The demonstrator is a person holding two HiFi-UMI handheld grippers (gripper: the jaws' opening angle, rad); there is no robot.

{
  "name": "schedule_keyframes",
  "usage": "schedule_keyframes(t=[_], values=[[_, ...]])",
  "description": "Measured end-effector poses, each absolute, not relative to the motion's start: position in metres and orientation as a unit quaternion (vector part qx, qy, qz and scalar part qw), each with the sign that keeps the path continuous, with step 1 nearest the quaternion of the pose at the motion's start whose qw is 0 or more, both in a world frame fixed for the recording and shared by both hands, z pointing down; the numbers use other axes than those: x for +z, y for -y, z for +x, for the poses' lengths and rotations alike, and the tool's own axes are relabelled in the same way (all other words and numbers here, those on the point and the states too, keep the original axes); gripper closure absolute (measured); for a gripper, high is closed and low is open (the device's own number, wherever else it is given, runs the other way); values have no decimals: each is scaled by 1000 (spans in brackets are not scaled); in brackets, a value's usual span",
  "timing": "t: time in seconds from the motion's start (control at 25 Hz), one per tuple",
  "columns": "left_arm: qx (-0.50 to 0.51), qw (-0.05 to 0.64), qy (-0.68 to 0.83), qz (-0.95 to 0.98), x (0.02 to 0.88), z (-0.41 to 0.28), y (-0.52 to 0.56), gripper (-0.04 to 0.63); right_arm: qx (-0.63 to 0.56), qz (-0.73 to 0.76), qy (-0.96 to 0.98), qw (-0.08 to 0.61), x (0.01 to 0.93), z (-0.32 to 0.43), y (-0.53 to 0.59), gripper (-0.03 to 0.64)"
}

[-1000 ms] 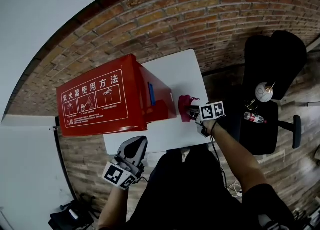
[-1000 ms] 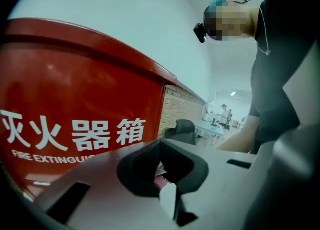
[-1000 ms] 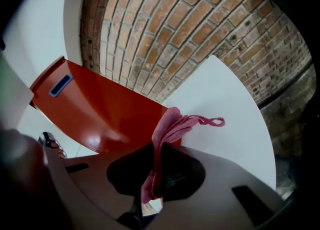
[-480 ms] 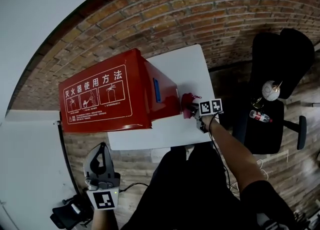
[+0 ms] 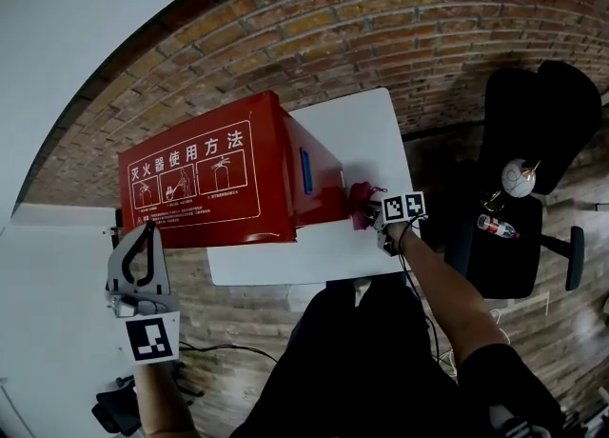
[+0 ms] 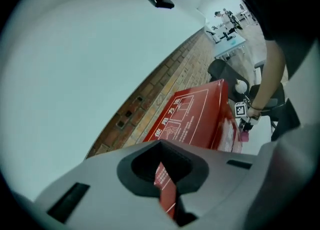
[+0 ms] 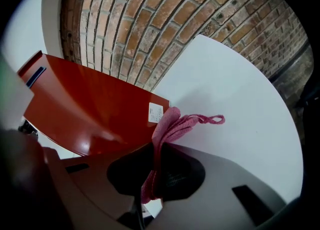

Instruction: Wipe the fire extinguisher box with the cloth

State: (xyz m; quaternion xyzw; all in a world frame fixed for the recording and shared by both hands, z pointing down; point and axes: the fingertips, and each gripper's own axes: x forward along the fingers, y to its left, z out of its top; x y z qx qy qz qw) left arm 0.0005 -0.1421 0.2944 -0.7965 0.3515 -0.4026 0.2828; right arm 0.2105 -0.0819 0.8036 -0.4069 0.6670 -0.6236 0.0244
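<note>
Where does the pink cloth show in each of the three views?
Head view: cloth right of centre, by the red box's end.
Left gripper view: tiny, right of centre, beside the box.
Right gripper view: centre, clamped between the jaws.
Shared landmark: the red box.

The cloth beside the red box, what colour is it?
Pink. The cloth shows best in the right gripper view.

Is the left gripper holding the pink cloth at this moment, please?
No, the left gripper is shut and empty; the pink cloth is pinched in the right gripper.
</note>
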Motion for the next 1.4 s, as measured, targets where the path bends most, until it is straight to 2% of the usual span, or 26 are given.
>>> schedule_keyframes(t=[0.2,0.8,1.4], values=[[-427,289,-327,-792,319,5,160,580,-629,-401,-665,31,804,207,83,561],[-407,329,-327,-787,322,16,167,583,-627,-374,-681,53,793,183,95,561],[-395,333,-326,-791,321,16,166,584,-628,-321,-698,122,725,184,100,561]])
